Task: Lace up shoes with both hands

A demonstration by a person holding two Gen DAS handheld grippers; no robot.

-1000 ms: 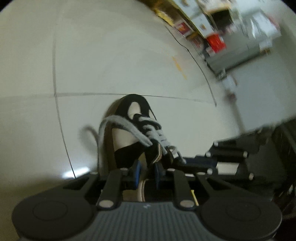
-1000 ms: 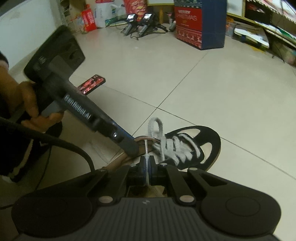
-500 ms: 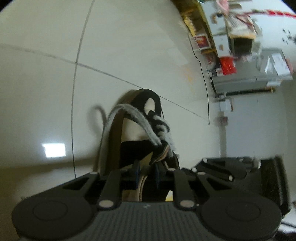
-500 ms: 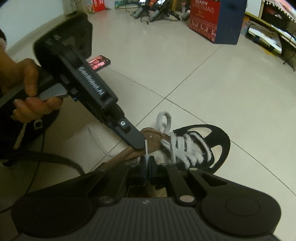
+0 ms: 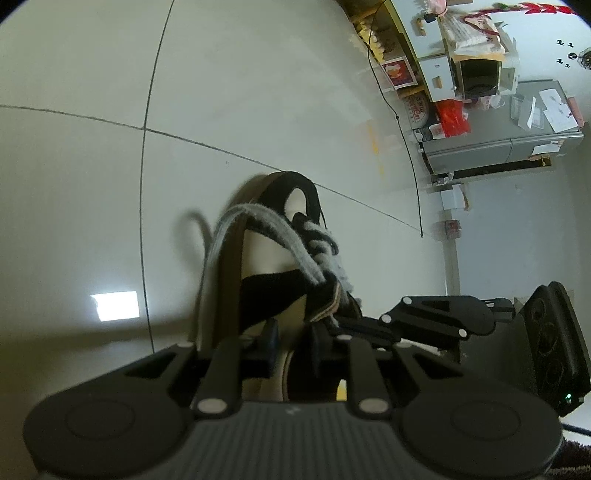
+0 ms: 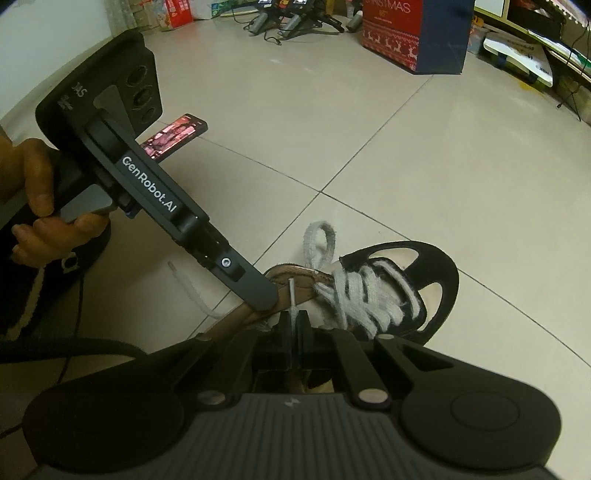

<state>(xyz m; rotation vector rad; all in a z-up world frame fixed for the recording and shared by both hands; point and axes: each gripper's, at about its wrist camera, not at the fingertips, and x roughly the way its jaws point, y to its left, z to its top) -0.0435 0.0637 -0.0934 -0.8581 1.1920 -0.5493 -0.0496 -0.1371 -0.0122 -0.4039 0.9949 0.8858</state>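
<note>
A black and cream shoe [image 5: 266, 288] with a brown sole lies on the tiled floor, also seen as the shoe [image 6: 436, 273] in the right wrist view. Grey-white laces [image 6: 369, 295] cross its front, and one loop [image 6: 321, 240] stands up. My left gripper [image 5: 293, 336] sits at the shoe's opening, its narrow jaws closed on the brown collar; the left gripper [image 6: 263, 295] comes in from the left. My right gripper [image 6: 293, 325] is shut on a thin white lace end [image 6: 291, 291] that sticks up between its pads. The right gripper [image 5: 351, 326] lies just right of the shoe.
A person's hand [image 6: 40, 206] holds the left gripper's handle. A phone [image 6: 173, 136] lies on the floor behind it. A loose lace end [image 6: 188, 288] trails on the tiles. A Christmas box [image 6: 413, 33] and shelves with boxes [image 5: 461, 74] stand farther off.
The left gripper has rolled about its own axis, so the floor lines tilt in its view. The right gripper has come slightly lower toward the shoe, still gripping the lace end.
</note>
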